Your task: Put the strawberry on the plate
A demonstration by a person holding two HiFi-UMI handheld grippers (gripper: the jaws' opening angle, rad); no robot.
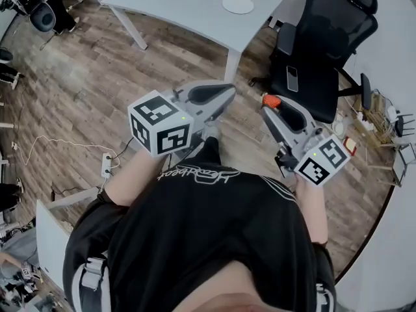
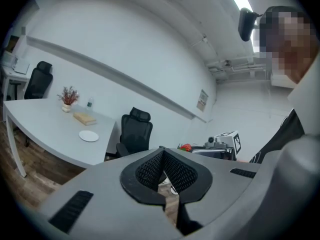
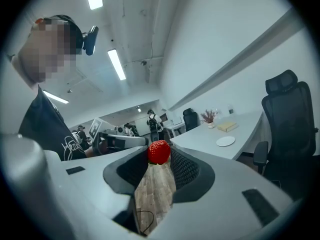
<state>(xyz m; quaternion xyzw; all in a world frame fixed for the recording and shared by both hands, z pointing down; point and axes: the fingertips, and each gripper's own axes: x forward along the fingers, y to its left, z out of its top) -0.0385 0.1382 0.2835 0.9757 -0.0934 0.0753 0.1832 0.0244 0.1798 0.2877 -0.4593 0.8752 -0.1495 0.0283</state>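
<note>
Right claw (image 3: 159, 155) grips the strawberry (image 3: 159, 151) at its tip, jaws partly apart. Left claw (image 2: 162, 151) is closed and empty. Script on the shirt (image 1: 195, 239) appears cursive; we cannot read it. We hold both claws before the torso, pointing forward, well apart from the plate (image 1: 238, 4) on the worktop (image 1: 188, 5).

The strawberry (image 3: 158, 152), red and rounded, sits pinched between the jaw tips of the right gripper (image 3: 159, 157), held up in the air. The plate (image 3: 225, 141), small, round and white, lies flat on the pale table (image 3: 246, 126) near its edge, well apart from the strawberry.
</note>
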